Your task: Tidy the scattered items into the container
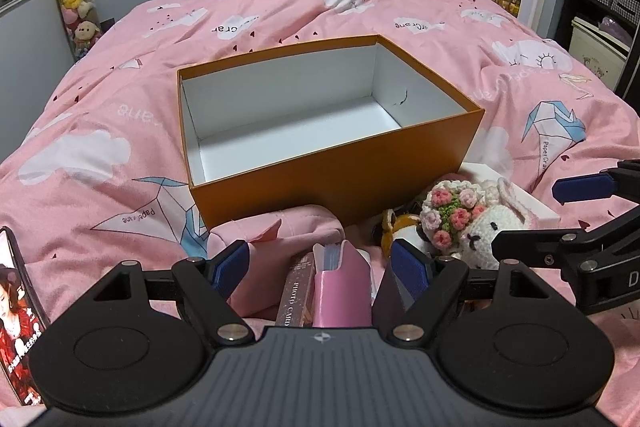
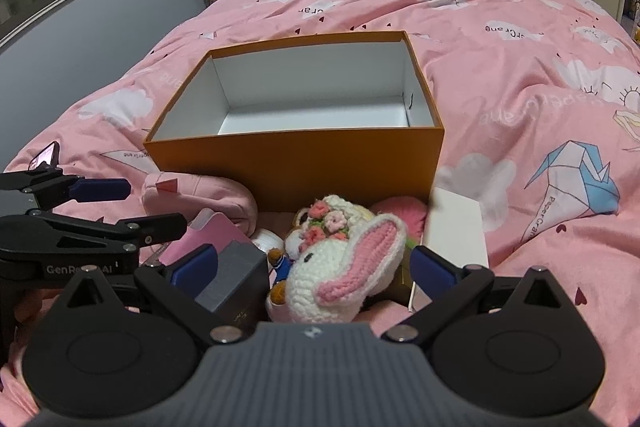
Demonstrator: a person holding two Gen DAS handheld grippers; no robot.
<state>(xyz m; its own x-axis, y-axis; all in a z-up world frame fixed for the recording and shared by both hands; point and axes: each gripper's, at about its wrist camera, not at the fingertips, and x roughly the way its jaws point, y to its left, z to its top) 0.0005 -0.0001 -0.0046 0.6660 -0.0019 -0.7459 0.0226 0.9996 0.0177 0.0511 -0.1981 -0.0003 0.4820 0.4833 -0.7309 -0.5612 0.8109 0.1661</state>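
Crocheted bunny [image 2: 340, 279] between open right tool [image 2: 314, 267]

The left gripper [image 1: 322, 269] stands wide open over a pink card holder [image 1: 340, 291] — orange box [image 1: 336, 171] beyond it.

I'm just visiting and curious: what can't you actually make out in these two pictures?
- Pink card holder: lower part hidden by the left gripper, left view.
- Small plush: mostly hidden behind the crochet bunny.
- Phone: cut off by the left edge.
- Orange box: near floor hidden by its front wall.
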